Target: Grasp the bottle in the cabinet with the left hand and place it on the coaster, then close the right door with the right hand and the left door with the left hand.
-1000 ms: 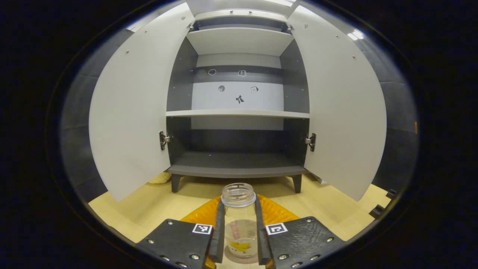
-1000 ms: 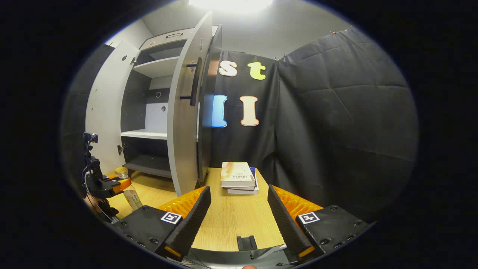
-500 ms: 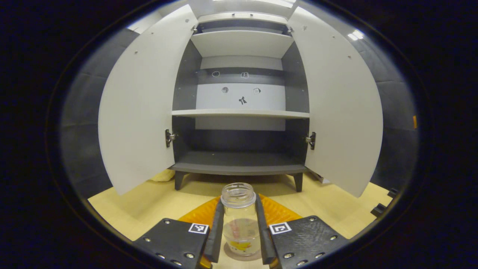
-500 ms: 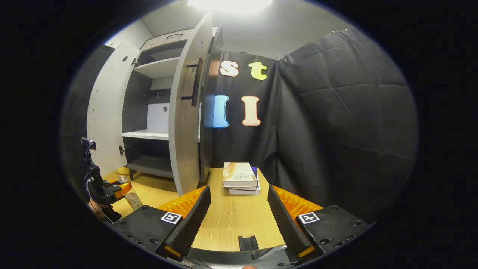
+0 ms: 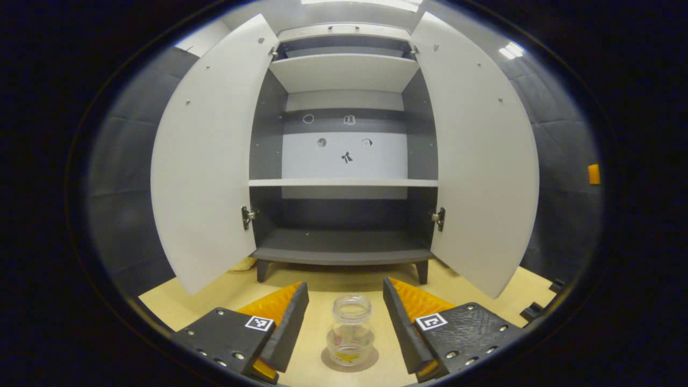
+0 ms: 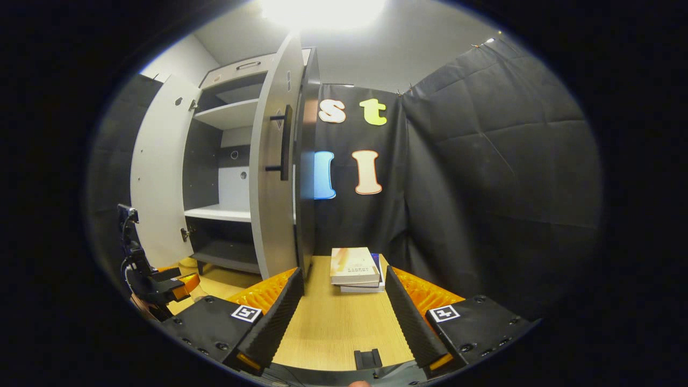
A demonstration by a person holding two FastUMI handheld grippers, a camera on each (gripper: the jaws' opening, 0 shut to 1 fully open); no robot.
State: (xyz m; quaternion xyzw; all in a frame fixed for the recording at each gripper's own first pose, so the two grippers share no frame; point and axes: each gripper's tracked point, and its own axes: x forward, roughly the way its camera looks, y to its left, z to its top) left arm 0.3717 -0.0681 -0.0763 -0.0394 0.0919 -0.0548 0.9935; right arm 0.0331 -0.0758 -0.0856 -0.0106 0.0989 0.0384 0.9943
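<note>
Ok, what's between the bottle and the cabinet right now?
Bare tabletop in the left gripper view: bottle on its coaster, cabinet behind.

We see a clear, glossy bottle [image 5: 351,337], glass or plastic we cannot tell, on a thin matt coaster [image 5: 350,362] low in the left gripper view. The table [image 6: 333,322] looks like pale wood-grain laminate, smooth. The cabinet [image 5: 344,161] has matt board panels with small shiny metal hinges [image 5: 247,216] at centre. In the right gripper view, the right door [image 6: 274,172] carries a dark matt bar handle [image 6: 285,141], and paper-covered books [image 6: 355,266] lie at lower centre before creased black cloth [image 6: 484,177].
</note>
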